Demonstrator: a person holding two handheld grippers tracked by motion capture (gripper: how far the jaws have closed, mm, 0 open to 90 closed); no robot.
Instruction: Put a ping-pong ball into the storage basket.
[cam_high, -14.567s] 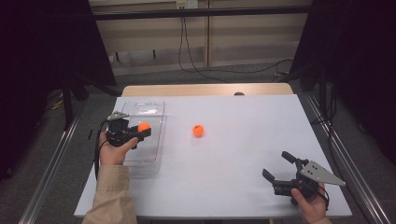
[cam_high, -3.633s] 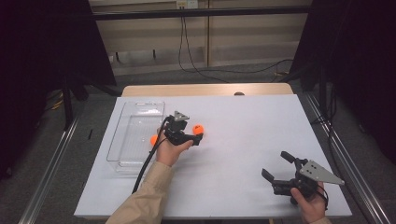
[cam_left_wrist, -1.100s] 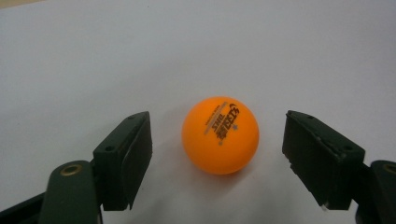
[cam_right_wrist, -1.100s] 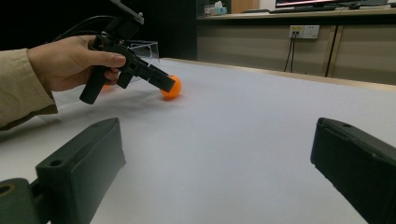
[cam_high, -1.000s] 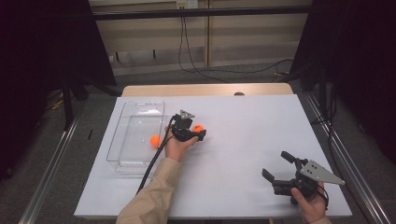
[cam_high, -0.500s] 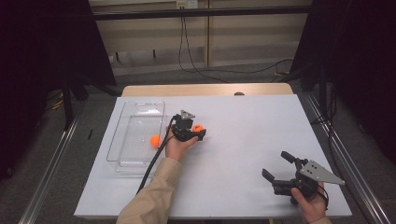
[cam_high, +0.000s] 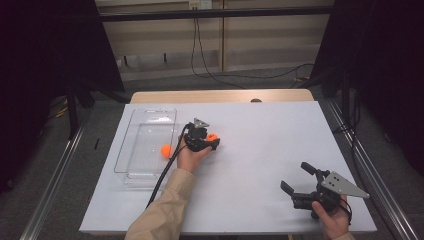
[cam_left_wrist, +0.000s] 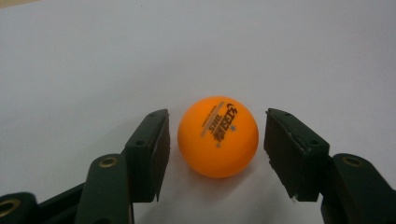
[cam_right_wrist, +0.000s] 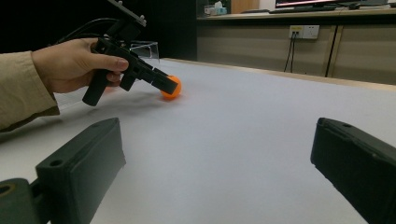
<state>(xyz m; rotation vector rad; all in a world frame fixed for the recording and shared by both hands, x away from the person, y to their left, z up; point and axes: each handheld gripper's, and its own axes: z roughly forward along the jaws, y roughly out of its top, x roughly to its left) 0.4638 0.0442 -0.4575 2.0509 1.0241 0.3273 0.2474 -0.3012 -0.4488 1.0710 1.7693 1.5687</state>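
Left gripper (cam_left_wrist: 215, 154) brackets the ball (cam_left_wrist: 217, 136) on the white table (cam_high: 260, 150), just right of the clear bin (cam_high: 145, 145). My jaws have just been closing; a thin gap shows on each side, so the pads do not yet pinch it. Ball sits centred between them so that it should not squirt sideways when squeezed. A second ball (cam_high: 166, 150) already lies in the bin, so I judge this one goes there too. Right gripper (cam_high: 300, 184) rests near the table's right corner, jaws spread wide, holding nothing, well apart.
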